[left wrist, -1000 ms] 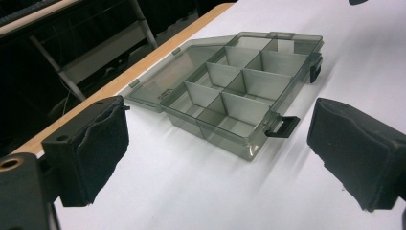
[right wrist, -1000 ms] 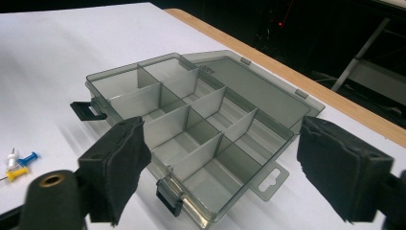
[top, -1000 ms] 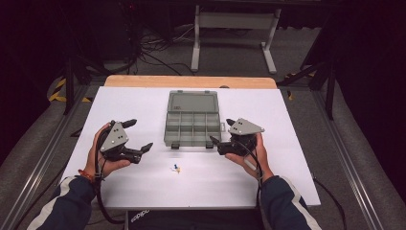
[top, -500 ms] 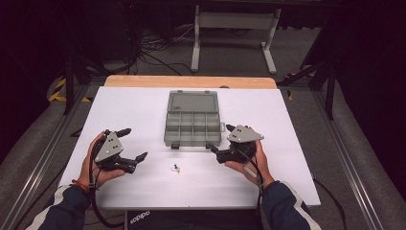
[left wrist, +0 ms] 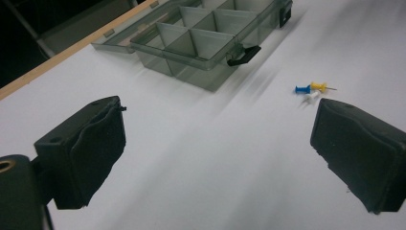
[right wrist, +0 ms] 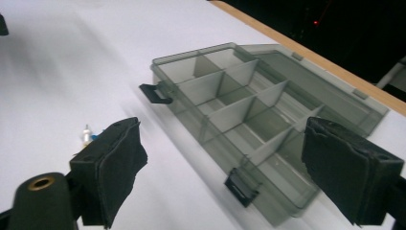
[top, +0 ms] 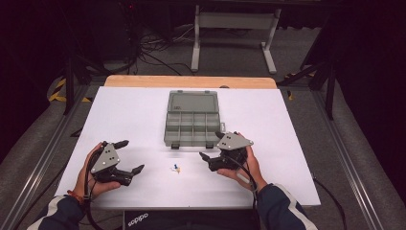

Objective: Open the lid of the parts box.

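- A white worktop (top: 143, 110) carries everything; a wooden strip (top: 191, 81) runs along its far edge.
- Black cables (top: 153, 48) lie tangled on the floor beyond the far edge.
- A white metal stand (top: 234, 20) stands behind them.
- Yellow-black tape (top: 60, 93) marks the floor off the far left corner.

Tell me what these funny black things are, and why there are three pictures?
A person sits at a white table holding a squeeze tool in each hand: the left gripper and the right gripper. One camera looks down from above. The other two ride on the tools, so you see their black jaws up close. On the table lie an open grey box with compartments and three little pushpins: blue, yellow and white. Both tools' jaws are wide open and hold nothing.
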`<action>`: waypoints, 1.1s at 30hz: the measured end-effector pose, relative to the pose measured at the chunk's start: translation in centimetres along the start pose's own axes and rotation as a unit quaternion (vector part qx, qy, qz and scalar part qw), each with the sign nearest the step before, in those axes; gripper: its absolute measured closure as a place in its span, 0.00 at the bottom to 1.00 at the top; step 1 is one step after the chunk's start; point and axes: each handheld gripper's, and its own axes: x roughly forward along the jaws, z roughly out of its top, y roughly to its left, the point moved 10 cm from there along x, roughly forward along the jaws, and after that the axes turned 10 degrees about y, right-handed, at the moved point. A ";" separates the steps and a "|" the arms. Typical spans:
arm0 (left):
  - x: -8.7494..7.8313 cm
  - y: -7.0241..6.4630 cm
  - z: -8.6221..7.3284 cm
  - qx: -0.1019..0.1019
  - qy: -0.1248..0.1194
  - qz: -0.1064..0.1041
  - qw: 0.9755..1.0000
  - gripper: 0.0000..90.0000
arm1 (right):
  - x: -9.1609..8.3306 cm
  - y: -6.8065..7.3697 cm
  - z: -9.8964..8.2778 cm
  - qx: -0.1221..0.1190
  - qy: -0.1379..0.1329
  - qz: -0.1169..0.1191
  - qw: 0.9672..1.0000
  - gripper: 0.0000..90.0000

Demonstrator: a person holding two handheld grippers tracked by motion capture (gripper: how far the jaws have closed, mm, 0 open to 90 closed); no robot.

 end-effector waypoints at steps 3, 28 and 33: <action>-0.2 -0.3 -0.2 0.005 0.002 -0.001 1.000 0.07 | 0.5 0.9 0.0 -0.009 0.005 0.011 1.000 0.17; 0.1 -1.4 -0.7 0.018 0.014 -0.021 1.000 0.07 | 4.0 6.0 -0.8 -0.038 0.060 0.090 0.993 0.24; 0.1 -1.3 -0.8 0.018 0.016 -0.019 1.000 0.07 | 4.3 6.7 -0.7 -0.036 0.063 0.106 0.992 0.27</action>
